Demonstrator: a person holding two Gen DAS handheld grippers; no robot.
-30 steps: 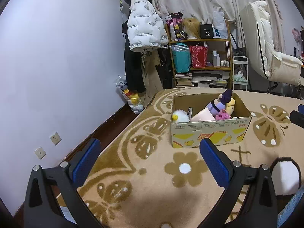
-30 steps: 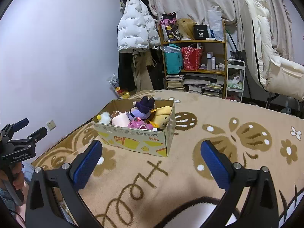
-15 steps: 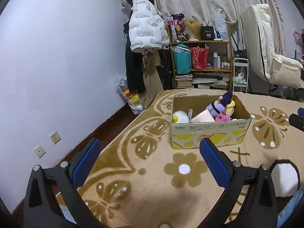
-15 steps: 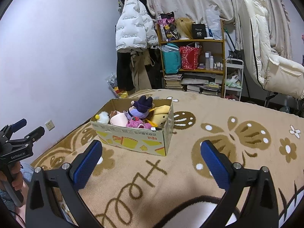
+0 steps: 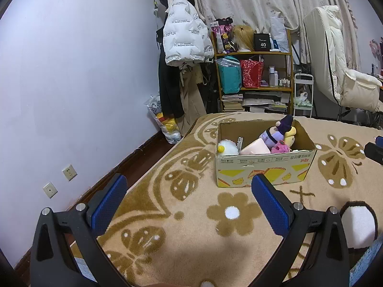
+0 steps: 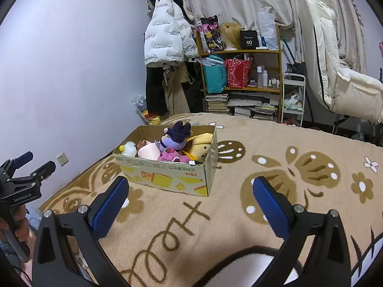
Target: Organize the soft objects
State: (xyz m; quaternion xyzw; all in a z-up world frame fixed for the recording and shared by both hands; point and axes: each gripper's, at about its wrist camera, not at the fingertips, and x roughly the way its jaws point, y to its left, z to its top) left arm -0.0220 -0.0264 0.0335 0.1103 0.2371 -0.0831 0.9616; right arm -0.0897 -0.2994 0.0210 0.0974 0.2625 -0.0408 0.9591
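A cardboard box stands on the beige patterned blanket and holds several plush toys: a purple doll, a white fluffy one, a pink one and a pale pink cushion. The box also shows in the right wrist view, with a yellow plush inside. My left gripper is open and empty, held back from the box. My right gripper is open and empty, near the box's right front corner. The left gripper also appears at the left edge of the right wrist view.
The blanket with brown butterfly and flower patterns covers the bed. A shelf full of bags and books, a hanging white jacket and a cream chair stand beyond. The wall is on the left.
Both views have drifted slightly; the box sits a little lower in the left view. Both grippers stay open and empty.
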